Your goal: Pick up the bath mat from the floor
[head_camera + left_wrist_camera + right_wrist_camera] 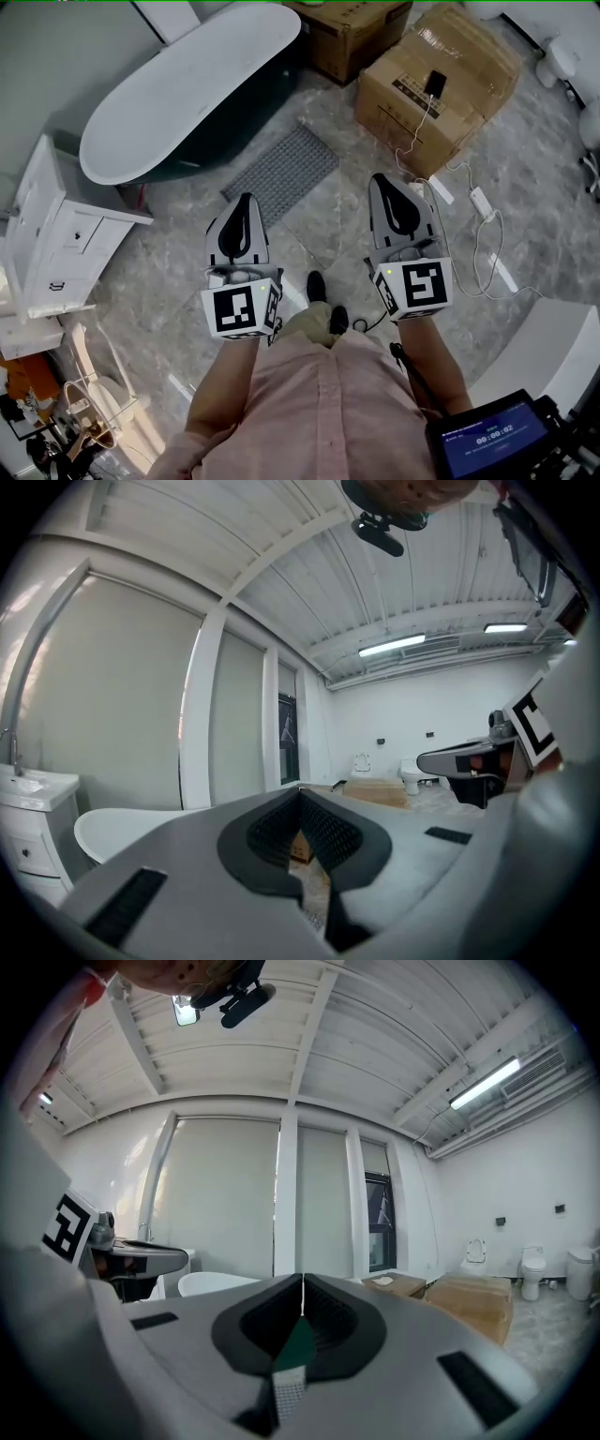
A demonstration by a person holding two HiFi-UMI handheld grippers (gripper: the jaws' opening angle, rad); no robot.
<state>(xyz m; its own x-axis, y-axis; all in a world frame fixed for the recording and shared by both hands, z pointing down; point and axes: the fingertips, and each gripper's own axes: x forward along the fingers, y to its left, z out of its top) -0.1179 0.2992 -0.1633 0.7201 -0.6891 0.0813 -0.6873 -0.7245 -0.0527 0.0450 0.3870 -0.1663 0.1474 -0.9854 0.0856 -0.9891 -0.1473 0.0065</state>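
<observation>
Bath mat (281,173), grey and gridded, lies flat on the tiled floor (323,230) just right of the bathtub (178,103). Short of it hover the left gripper (246,202) and right gripper (380,180), the 2 pairs of jaws closed together, empty. A cardboard box (441,84) stands farther right.

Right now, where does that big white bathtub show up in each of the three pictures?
Head view: the bathtub fills the upper left, lying slantwise.
Left gripper view: only its white rim, low on the left below the window blinds.
Right gripper view: a small white curve, left of centre.
Shared landmark: the big cardboard box, right of the tub in all three.
</observation>
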